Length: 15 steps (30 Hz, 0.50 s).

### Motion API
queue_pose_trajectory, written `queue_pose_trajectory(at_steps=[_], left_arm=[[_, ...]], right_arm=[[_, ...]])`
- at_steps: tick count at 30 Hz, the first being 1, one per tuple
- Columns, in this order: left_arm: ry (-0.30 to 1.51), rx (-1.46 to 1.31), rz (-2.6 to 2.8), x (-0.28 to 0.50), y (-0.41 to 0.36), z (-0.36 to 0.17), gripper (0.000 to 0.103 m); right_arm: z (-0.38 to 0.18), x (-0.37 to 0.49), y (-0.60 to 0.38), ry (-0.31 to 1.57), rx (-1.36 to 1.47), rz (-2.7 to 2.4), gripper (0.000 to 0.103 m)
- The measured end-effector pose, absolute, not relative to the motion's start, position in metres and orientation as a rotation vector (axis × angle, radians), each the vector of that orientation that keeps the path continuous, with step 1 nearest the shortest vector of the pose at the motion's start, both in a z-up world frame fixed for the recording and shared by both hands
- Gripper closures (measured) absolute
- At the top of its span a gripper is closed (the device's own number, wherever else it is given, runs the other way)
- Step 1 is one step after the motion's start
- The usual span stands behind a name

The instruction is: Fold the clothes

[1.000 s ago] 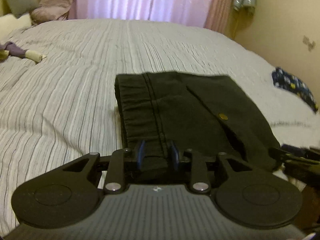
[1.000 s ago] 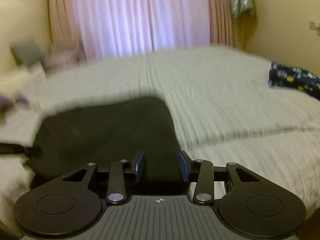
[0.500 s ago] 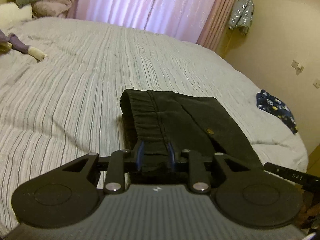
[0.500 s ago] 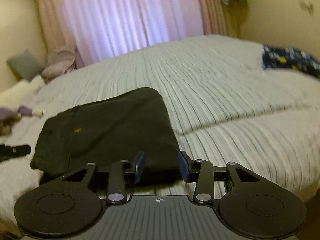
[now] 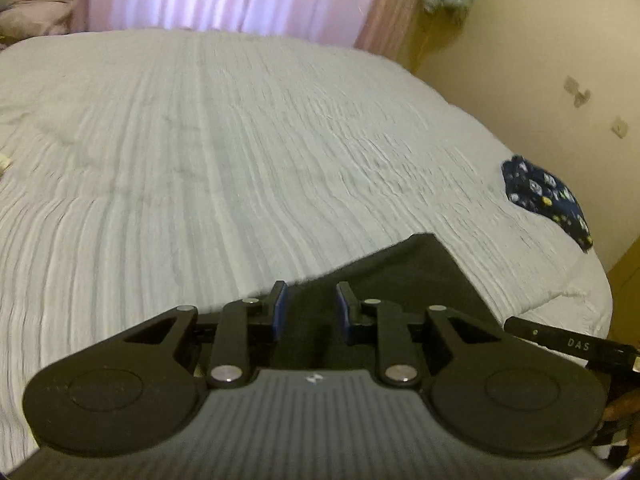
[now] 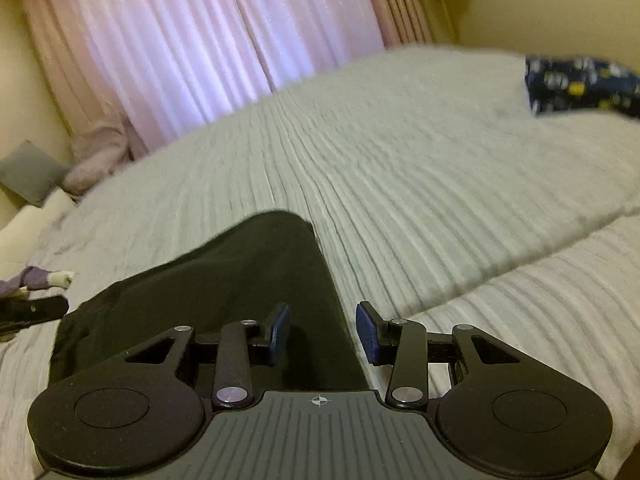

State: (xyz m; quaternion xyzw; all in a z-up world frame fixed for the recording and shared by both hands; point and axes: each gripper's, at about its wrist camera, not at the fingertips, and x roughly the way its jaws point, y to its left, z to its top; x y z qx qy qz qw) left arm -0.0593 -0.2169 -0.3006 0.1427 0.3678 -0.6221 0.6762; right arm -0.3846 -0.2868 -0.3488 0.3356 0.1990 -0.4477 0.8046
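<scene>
A folded dark garment [image 5: 400, 276] lies on the striped white bed [image 5: 240, 140], its near part bunched between the pads of my left gripper [image 5: 310, 308], which is shut on it. In the right wrist view the same dark garment [image 6: 224, 280] stretches off to the left. Its right edge runs between the jaws of my right gripper [image 6: 324, 330]. That gripper stands open: bedcover shows between the cloth edge and the right pad. The right gripper's black body [image 5: 560, 340] shows at the left view's right edge. The left gripper's tip [image 6: 32, 312] is at the right view's left edge.
A dark blue patterned cloth [image 5: 544, 200] [image 6: 580, 84] lies near the bed's far right edge by the wall. Pink curtains [image 6: 200, 40] hang behind the bed. Pillows [image 6: 28, 172] and a purple-and-white item [image 6: 36, 280] sit at the left.
The left gripper's jaws narrowed onto the garment, then it rose and swung, so the waistband and button have left its view. The right gripper's view rolled and moved, still over the garment's edge.
</scene>
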Motion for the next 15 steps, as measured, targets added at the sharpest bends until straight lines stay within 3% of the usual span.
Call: queue_pose_trajectory(at_steps=[10,15], left_arm=[[1.003,0.612,-1.396,-0.073,-0.301,-0.229,0.082],[1.051,0.748,-1.478,-0.074,-0.323,-0.222,0.077]], right_arm=[[-0.267,-0.416,-0.31,0.529,1.054,-1.024,0.062],[-0.238,-0.445,-0.297,0.446,1.268,-1.103,0.062]])
